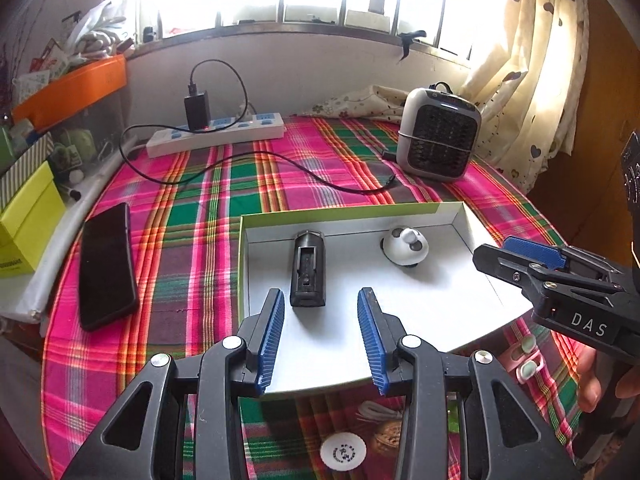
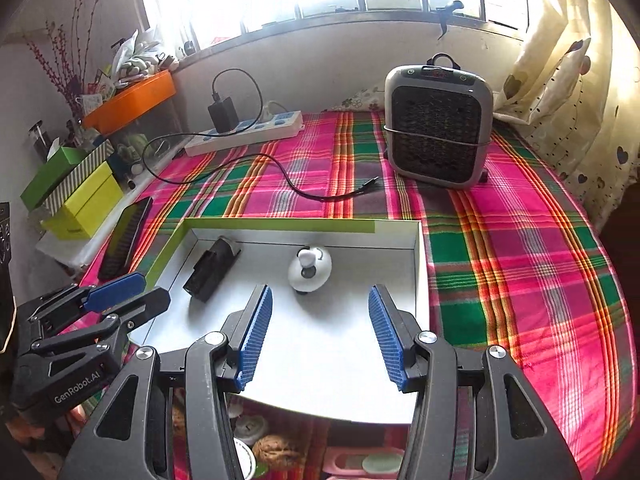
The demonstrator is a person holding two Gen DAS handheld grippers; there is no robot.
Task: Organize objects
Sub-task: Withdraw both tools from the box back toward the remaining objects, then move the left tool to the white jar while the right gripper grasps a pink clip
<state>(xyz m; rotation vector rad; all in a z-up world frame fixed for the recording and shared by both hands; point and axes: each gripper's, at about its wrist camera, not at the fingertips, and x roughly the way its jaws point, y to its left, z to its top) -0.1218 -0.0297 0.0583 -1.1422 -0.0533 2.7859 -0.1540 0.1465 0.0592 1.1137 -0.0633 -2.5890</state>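
Shallow white cardboard box lid with a green rim (image 1: pixel 460 216) sits at centre frame on the counter's pink-and-green plaid cloth (image 1: pixel 200 208). Inside it lie a ribbed black plastic cylinder (image 1: pixel 307 268), left, and a round white panda-like toy (image 1: pixel 404 247), right. Your left gripper (image 1: pixel 321 334) and right gripper (image 2: pixel 320 334) both hover over the lid's near edge, spread and pinching nothing. You seem to be between placements. Next, I judge, you fetch another loose item: the glossy black slab phone (image 1: pixel 106 266) at left, or the limp black cable (image 1: pixel 280 160) above.
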